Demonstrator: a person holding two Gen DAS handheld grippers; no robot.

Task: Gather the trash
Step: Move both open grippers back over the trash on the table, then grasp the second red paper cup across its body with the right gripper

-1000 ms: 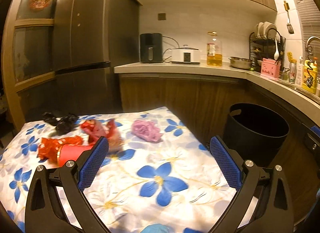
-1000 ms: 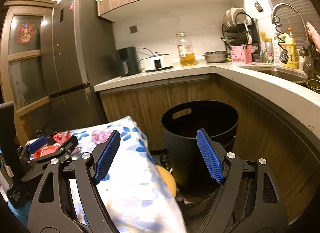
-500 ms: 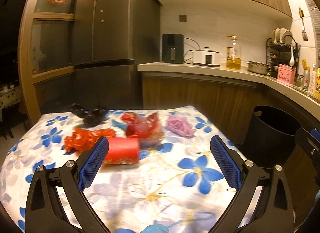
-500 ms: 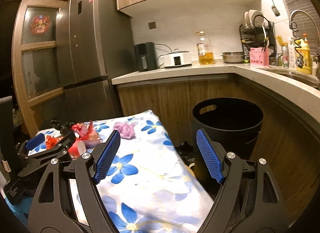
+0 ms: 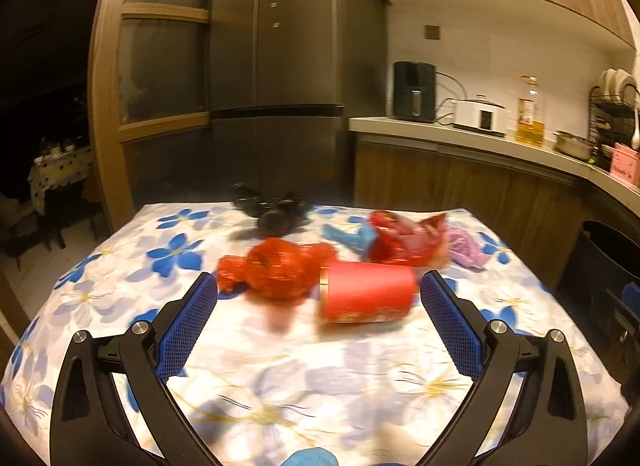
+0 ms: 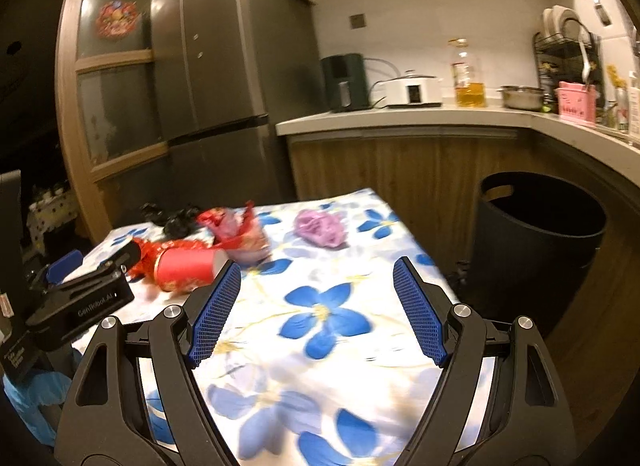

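Trash lies on a table with a blue-flower cloth [image 5: 280, 378]: a red paper cup [image 5: 366, 292] on its side, a crumpled red wrapper [image 5: 276, 270], a red-pink bag [image 5: 404, 240], a purple wad [image 5: 466, 244] and black crumpled plastic [image 5: 276, 213]. My left gripper [image 5: 318, 322] is open and empty, just short of the cup. My right gripper [image 6: 318, 314] is open and empty above the cloth [image 6: 320, 318], with the cup [image 6: 188, 268] to its left and the purple wad [image 6: 322, 227] ahead. The black bin [image 6: 536, 242] stands right of the table.
A grey fridge [image 5: 280, 77] and a wooden door [image 5: 160, 77] stand behind the table. The counter [image 6: 420, 117] carries an air fryer, cooker, oil bottle, pot and dish rack. The left gripper's body [image 6: 76, 298] shows at the left of the right wrist view.
Both grippers have swung left, away from the bin and toward the table. The left one now faces the red cup and wrapper closely. Both jaws stay open.
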